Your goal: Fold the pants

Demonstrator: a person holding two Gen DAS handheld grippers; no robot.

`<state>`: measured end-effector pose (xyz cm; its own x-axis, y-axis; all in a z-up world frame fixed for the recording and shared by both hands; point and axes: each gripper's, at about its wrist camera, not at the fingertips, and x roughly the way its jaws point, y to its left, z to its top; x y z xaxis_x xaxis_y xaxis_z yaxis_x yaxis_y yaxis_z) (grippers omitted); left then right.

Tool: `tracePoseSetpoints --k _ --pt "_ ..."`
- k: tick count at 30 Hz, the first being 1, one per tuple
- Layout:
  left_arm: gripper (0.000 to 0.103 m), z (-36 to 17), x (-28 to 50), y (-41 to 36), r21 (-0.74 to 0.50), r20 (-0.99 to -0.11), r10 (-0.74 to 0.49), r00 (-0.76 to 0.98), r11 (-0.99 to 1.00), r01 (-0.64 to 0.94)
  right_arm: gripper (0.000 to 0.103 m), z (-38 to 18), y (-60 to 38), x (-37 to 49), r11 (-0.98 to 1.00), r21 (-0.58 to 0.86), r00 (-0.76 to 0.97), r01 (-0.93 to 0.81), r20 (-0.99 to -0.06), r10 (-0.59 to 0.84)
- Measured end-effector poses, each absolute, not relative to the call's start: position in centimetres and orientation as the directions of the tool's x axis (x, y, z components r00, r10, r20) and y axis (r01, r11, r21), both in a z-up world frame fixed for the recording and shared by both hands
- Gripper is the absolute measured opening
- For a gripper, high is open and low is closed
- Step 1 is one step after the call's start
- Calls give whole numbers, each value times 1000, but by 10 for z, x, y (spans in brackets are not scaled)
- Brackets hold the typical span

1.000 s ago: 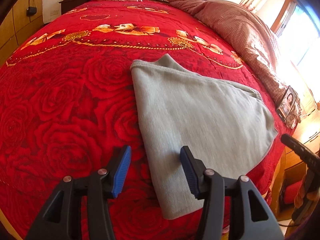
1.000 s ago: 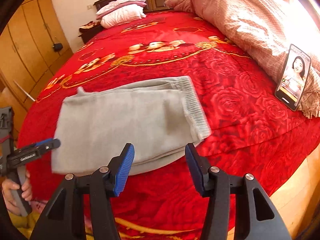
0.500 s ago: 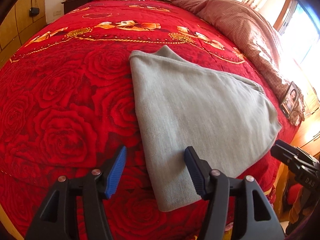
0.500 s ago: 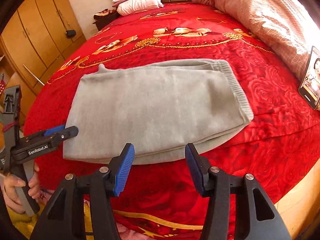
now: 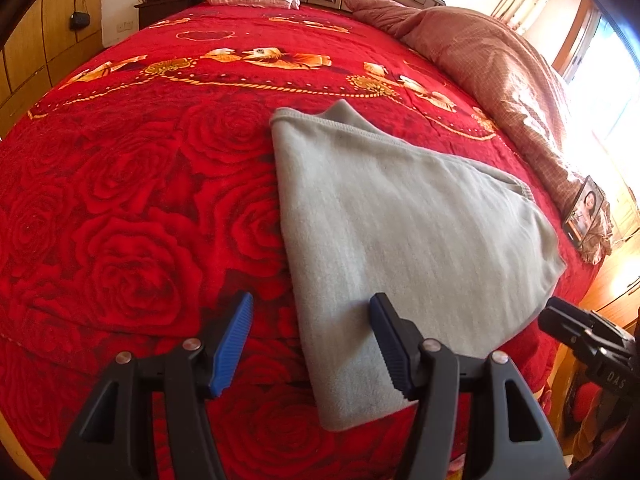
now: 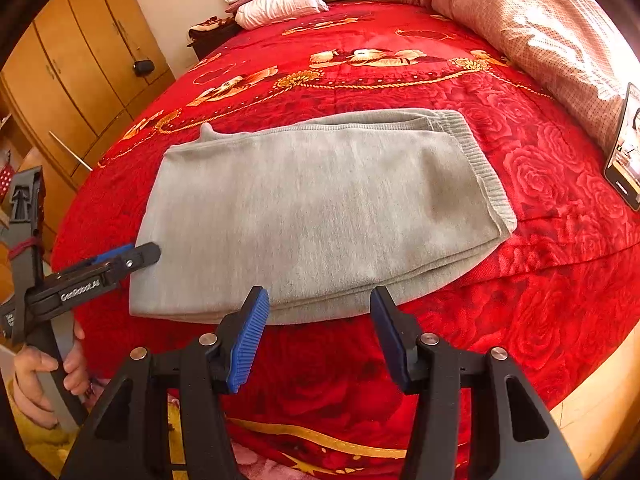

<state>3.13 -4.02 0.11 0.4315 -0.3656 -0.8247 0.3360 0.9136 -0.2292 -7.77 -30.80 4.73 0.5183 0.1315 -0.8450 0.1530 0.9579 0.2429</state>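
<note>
Grey pants (image 5: pixel 400 240) lie folded in a flat stack on the red rose bedcover (image 5: pixel 120 220). In the right wrist view the pants (image 6: pixel 320 208) show a ribbed waistband (image 6: pixel 480 168) at the right end. My left gripper (image 5: pixel 312 300) hovers over the near left corner of the stack. Its jaws are apart, the cloth edge lies below the gap and no pad presses on it. From the side the left gripper (image 6: pixel 136 254) reaches the stack's left edge. My right gripper (image 6: pixel 320 294) stands open above the near long edge, holding nothing. Its tip (image 5: pixel 560 316) shows at the right.
A phone (image 6: pixel 626 152) leans against a pink checked quilt (image 6: pixel 540 28) along the bed's right side. Pillows (image 6: pixel 280 0) sit at the headboard. A wooden wardrobe (image 6: pixel 80 60) stands to the left. A hand (image 6: pixel 36 376) grips the left tool's handle beside the bed.
The left gripper's jaws have spread a little wider. The right wrist view has shifted so that the pants sit more central, and the left gripper's tip has come to the stack's left edge.
</note>
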Motion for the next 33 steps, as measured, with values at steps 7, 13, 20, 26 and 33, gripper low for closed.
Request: tracePoseSetpoints --k 7,13,20,26,33 --pt "69 -2 39 -47 -235 -823 -370 431 913 334 54 47 -306 -77 957 247 518 149 -844 138" --pt "60 0 36 -50 -240 -823 -378 425 908 343 54 46 -304 -75 958 246 514 149 -846 138" --pt "39 2 31 -55 -248 -814 -402 419 893 375 54 46 -304 -76 957 249 516 152 -845 138" --pt "41 -3 36 -50 -288 -810 -429 400 885 366 54 46 -305 -76 955 255 517 153 -844 143" --pt "42 -4 37 -50 -291 -803 -441 400 877 383 54 46 -304 -76 955 256 517 152 -844 144"
